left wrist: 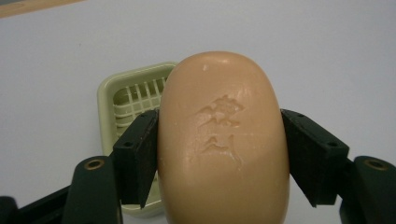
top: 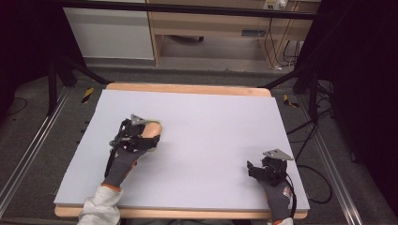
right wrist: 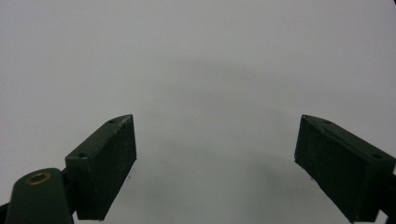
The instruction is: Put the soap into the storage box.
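A peach-coloured bar of soap (left wrist: 223, 144) with an embossed mark sits between the two black pads (left wrist: 137, 156) of my left gripper (left wrist: 219, 158), which press on its sides. Under and beyond the soap lies a pale green soap dish (left wrist: 126, 98) with a slotted grid inside. In the high view the left gripper (top: 149, 136) is at the left middle of the table, with the soap (top: 151, 129) at its tip. My right gripper (right wrist: 215, 158) stands open over bare grey surface, nothing between its pads; in the high view this right gripper (top: 256, 168) rests near the front right.
A grey mat (top: 206, 131) covers the wooden table (top: 187, 89). Black frame legs and cables stand on the floor at both sides, with a wooden cabinet (top: 225, 23) behind.
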The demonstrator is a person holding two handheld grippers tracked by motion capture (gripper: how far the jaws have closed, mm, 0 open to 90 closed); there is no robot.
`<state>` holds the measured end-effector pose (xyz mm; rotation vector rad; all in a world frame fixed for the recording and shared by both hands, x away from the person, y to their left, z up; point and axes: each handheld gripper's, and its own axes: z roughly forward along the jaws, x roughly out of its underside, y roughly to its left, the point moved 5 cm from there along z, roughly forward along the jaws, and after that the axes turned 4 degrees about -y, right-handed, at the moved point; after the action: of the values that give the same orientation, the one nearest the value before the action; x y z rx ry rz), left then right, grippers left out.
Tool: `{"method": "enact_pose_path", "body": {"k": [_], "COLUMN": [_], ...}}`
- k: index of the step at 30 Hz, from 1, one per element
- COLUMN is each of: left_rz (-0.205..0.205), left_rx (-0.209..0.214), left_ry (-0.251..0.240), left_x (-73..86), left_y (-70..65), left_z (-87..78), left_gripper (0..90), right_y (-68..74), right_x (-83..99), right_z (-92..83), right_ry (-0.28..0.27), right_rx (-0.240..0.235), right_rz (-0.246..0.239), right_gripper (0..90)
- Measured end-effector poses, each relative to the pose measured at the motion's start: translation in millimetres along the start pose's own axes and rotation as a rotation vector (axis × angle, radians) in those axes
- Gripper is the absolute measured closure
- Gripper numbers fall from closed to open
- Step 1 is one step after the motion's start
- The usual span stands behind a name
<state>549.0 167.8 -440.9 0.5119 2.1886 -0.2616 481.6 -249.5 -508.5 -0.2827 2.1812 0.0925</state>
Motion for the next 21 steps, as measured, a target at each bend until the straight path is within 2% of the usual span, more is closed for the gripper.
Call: {"method": "enact_pose_path", "body": {"k": [11,21], "left_rz": [-0.020,-0.019], "left_rx": [-0.011,-0.023], "left_ry": [0.011,0.021], "left_x": [-0.4,-3.7], "left_y": [7.6,14.7], "left_z": [9.9,21.7], "left_gripper": [31.4,31.4], "right_y": [-0.1,-0.2], "right_x": [-0.5,-0.6], "right_z": [0.4,1.0], "right_ry": [0.003,0.004], "right_rx": [0.002,0.005], "right_rz": [0.001,0.001], "right_gripper": [12.9,12.9]}}
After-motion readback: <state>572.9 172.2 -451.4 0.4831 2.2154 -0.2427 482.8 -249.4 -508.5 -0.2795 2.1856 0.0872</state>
